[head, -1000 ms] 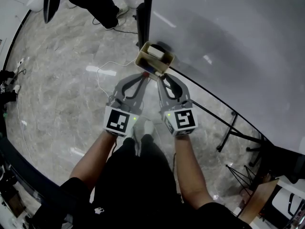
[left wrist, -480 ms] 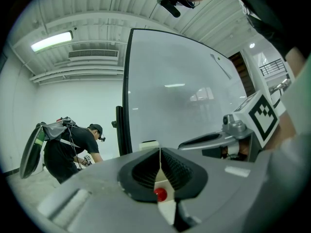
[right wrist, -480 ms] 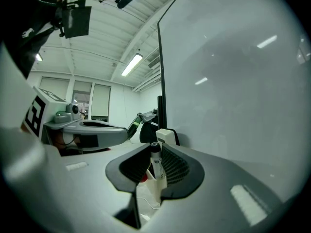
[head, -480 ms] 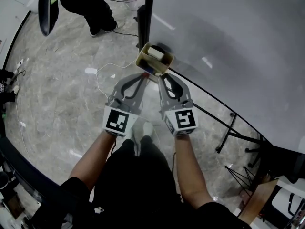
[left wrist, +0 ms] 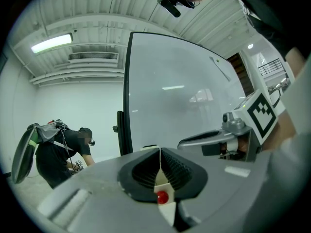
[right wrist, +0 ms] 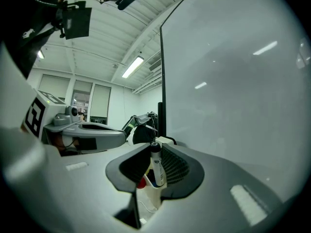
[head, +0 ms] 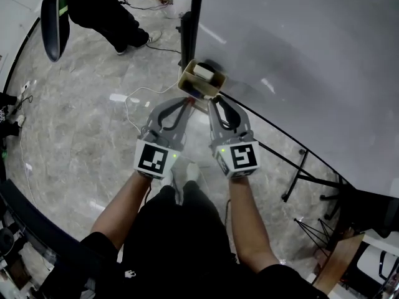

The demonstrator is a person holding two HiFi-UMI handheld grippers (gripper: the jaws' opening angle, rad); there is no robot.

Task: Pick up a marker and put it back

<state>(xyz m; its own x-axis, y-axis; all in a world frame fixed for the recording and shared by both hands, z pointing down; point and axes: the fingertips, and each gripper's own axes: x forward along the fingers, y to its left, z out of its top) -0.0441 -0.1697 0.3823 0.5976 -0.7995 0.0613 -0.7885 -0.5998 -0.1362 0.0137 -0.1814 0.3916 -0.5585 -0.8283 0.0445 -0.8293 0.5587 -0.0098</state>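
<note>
Right gripper [right wrist: 155,146] at holder [head: 189,83] on whiteboard [head: 299,55]. Its fingers just been closing, now pinching upright marker [right wrist: 157,171], which stands in holder. Left gripper [left wrist: 159,152] just beside right. Fingers pressed together, nothing held. Red cap [left wrist: 162,197] seen beyond them.

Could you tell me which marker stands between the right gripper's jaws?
The black-capped marker, upright between the right gripper's jaws, which have just been closing onto it; the red-capped one sits lower in the holder.
</note>
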